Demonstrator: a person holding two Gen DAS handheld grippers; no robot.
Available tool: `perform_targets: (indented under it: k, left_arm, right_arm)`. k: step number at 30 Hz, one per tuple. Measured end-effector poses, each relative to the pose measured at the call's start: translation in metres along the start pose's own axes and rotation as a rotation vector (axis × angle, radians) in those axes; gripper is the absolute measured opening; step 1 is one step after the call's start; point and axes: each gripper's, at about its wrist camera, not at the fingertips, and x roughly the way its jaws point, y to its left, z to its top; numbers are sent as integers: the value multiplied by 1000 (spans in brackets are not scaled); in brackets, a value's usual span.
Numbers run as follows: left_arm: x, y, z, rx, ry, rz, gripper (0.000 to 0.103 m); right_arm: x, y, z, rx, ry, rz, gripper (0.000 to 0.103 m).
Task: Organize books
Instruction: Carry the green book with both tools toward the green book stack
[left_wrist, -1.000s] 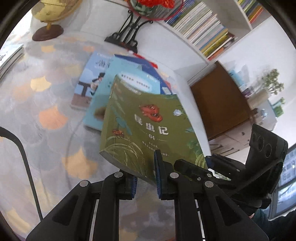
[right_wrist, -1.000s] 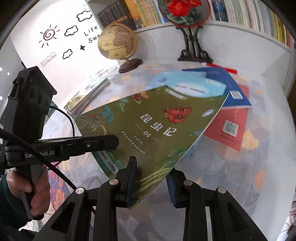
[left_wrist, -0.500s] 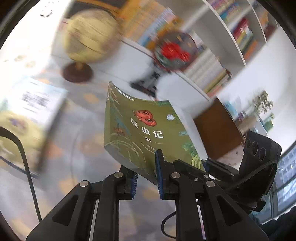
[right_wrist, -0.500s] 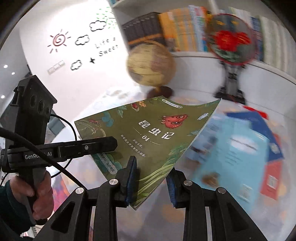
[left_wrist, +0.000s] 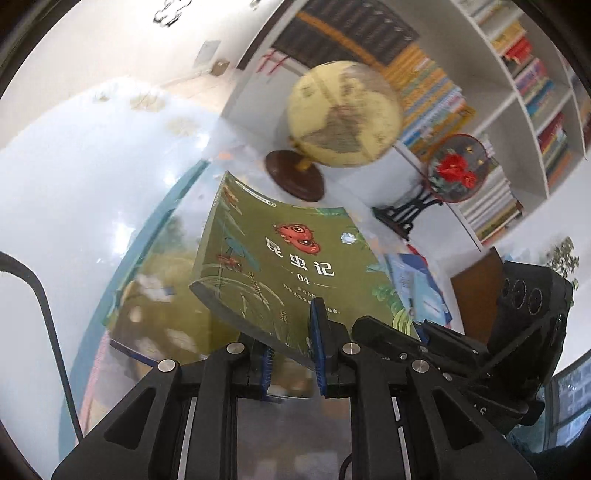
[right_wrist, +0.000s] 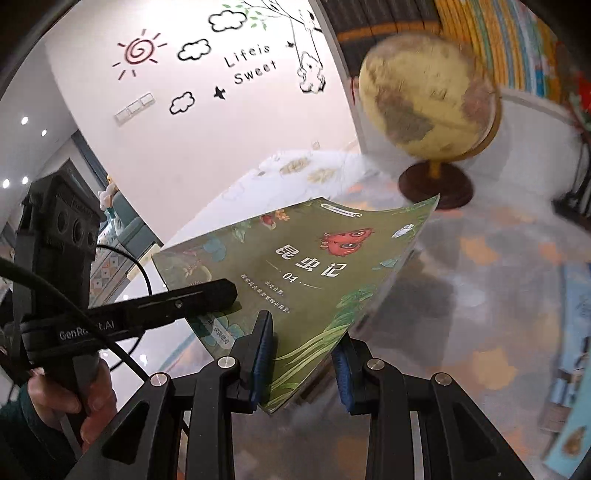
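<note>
Left wrist view: both the left claw and the right claw are clenching the green book's near edge, its length running away from them above the stack.

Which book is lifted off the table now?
The green book with the red insect cover, held in both grippers; the blue books lie flat on the table.

The green paperback book with a red insect on its cover hangs above the patterned worktop, with the yellow globe on a dark wooden base beyond it at one o'clock. The round red-flower fan on a black stand stands at the globe's three o'clock, before the white bookshelf. Another green book lies on the worktop at the held book's eight o'clock. Blue books lie at its three o'clock.
</note>
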Motion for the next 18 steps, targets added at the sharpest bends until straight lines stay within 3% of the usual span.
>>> perform_targets:
  k: [6,13,18]
  left_arm:
    - [11,27,-6,-45,46,-11,17]
    - [13,55,-11,-115,112,31,25]
    - [3,78,-12,-195,91,38,25]
  right_arm:
    - [27,-4,0,51,50,-2,30]
    - [51,-5,-5,89,91,-14,30]
    - [63,-2,-9,103,113,-13,30]
